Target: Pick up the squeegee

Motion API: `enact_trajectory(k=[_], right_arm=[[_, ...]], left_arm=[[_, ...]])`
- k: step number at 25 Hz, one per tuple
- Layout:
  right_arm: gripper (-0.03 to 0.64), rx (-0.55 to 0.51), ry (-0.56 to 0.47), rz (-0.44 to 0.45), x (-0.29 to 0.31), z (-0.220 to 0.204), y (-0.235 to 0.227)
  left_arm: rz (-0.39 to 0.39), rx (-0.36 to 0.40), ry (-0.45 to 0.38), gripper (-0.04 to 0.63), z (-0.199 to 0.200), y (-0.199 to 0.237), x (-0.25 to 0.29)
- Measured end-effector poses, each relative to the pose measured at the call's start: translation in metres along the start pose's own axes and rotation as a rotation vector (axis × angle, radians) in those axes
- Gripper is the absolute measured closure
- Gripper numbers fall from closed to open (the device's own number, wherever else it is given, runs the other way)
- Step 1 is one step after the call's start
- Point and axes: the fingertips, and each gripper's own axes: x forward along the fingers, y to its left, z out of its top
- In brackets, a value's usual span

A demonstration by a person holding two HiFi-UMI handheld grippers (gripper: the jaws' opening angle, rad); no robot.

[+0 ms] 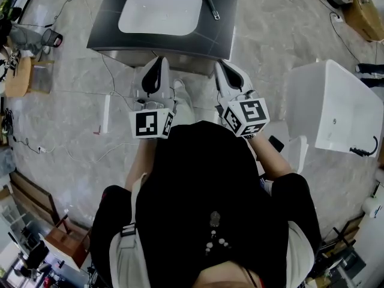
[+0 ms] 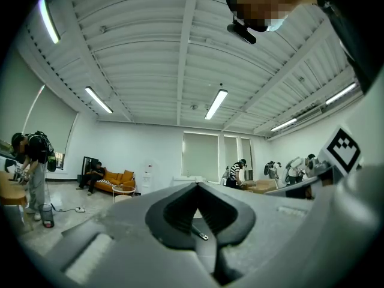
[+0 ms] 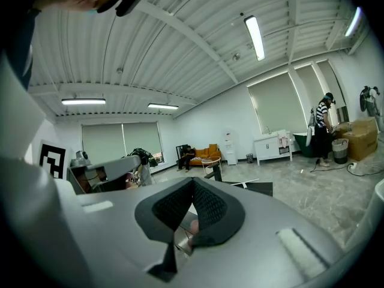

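The squeegee (image 1: pixel 210 0), with a thin dark handle and a pale blade at the far end, lies on the dark countertop (image 1: pixel 225 23) just right of the white basin (image 1: pixel 161 12). Both grippers hover side by side in front of the counter's near edge, well short of the squeegee. My left gripper (image 1: pixel 159 62) has its jaws together with nothing in them, as the left gripper view (image 2: pixel 197 186) confirms. My right gripper (image 1: pixel 221 65) is likewise shut and empty (image 3: pixel 192 180). In the right gripper view the countertop (image 3: pixel 264 189) shows as a dark slab just beyond the jaws.
A white open box (image 1: pixel 336 104) stands on the floor at the right. A white strip (image 1: pixel 107 113) and cables lie on the floor at the left. A round wooden table (image 1: pixel 18 77) is at the far left, and cardboard boxes (image 1: pixel 366 11) at the top right. Other people stand far off.
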Motion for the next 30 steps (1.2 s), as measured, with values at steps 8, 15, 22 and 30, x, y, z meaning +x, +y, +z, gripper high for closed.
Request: enact_trajectory(k=[8,15,22,30], right_arm=[[0.615,0.008,0.033,-0.037,0.048,0.002,-0.025],[0.614,0.012,0.043,-0.073,0.097,0.019,-0.037],[0.614,0.004,0.059,-0.120,0.145,0.029,-0.052],[0.615,0.003,0.056,-0.191,0.198,0.041,-0.071]], left_arm=[[-0.040,-0.019,0.024,0.594,-0.013,0.026,0.055],[-0.079,-0.051,0.040,0.594,-0.018,0.054,0.103],[-0.155,-0.074,0.052,0.594,-0.026,0.075,0.156],[-0.258,-0.097,0.054,0.594,-0.030,0.095,0.215]])
